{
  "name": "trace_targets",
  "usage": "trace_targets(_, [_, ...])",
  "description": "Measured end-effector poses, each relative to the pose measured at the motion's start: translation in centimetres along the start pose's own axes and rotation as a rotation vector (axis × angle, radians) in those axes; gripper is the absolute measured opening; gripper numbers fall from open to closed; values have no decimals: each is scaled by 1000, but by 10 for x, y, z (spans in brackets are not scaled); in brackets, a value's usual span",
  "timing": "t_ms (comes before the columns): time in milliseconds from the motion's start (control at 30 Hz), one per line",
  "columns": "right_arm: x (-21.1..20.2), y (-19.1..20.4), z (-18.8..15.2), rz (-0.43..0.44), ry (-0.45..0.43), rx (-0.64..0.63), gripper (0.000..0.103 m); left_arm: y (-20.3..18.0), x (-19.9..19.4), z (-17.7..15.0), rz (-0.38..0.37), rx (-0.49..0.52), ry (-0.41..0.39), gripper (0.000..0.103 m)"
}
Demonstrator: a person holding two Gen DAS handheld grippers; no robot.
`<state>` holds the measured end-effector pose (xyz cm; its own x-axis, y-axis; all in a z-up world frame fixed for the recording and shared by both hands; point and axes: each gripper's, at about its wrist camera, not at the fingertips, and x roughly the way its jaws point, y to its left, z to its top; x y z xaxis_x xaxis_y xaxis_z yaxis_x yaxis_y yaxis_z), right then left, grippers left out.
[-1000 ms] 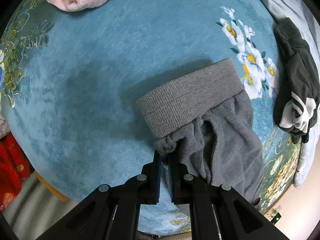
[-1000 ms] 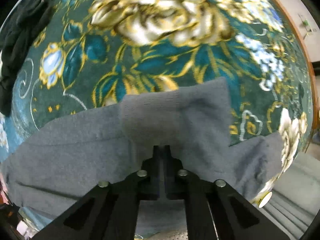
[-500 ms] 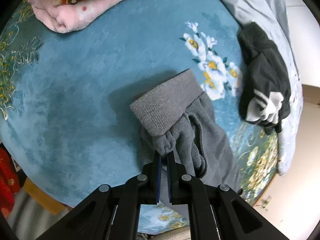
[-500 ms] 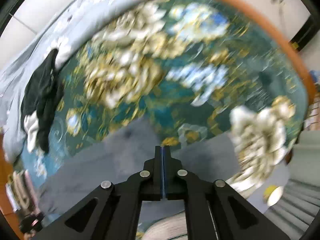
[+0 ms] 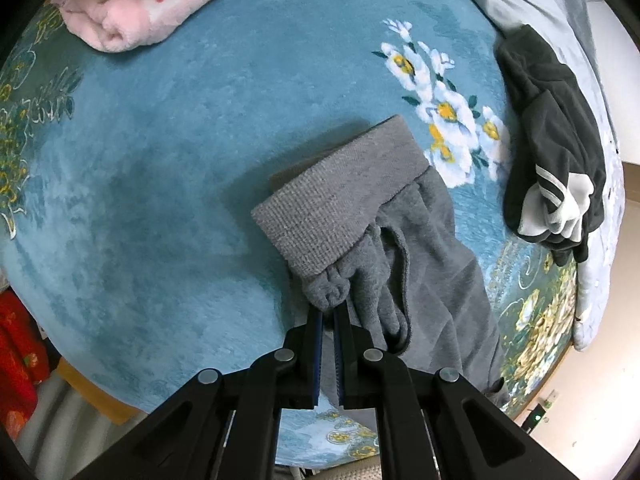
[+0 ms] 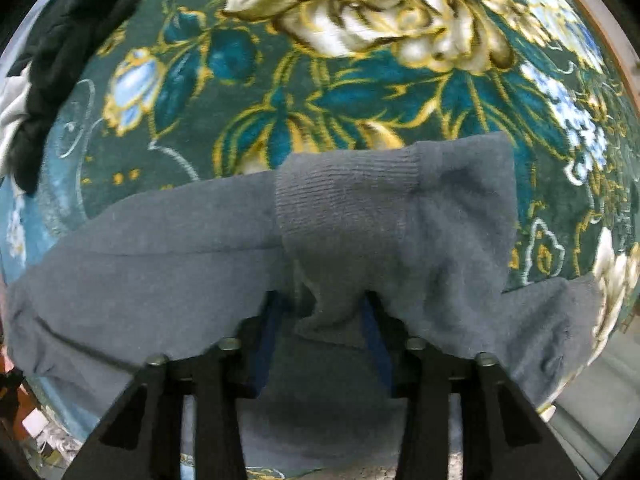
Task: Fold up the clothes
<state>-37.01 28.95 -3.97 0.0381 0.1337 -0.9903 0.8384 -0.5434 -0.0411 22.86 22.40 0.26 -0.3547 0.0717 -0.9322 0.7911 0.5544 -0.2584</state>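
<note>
While left tool [image 5: 328, 312] pinches 1 grey trousers [image 5: 424, 248] (right tool [image 6: 320, 320] spread).

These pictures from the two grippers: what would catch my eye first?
Most striking is the grey garment in the middle of the left view, its ribbed band nearest the camera and a bunched corner pinched in the left hand-held gripper. Under it spreads a teal flowered blanket, with a dark striped garment crumpled at the right edge and pink bedding top left. In the right view, the right hand-held gripper stands open around a grey fold.
</note>
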Motion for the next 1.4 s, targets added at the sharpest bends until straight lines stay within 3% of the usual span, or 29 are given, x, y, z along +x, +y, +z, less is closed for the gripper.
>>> trace_targets(33, [-5, -7, 0, 20, -6, 23, 7, 1, 0, 0, 0, -2, -1, 6])
trace_targets(200, [-45, -48, -6, 103, -73, 129, 6, 6, 2, -1, -7, -27, -1, 6])
trace_targets(500, [-116, -123, -33, 7, -182, 326, 6, 20, 9, 7, -49, -13, 38, 6])
trace_targets(600, [-125, -126, -41, -38, -187, 366, 6, 22, 13, 13, -73, 13, 60, 6])
trace_targets(933, [-117, -89, -60, -54, -145, 407, 6, 24, 25, 25, -96, 102, 125, 6])
trace_targets(1233, [-117, -73, -42, -65, -119, 401, 6, 18, 35, 34, -91, 132, 157, 6])
trace_targets(1400, [-120, -74, -36, -62, -108, 415, 6, 20, 33, 34, -106, 88, 159, 6])
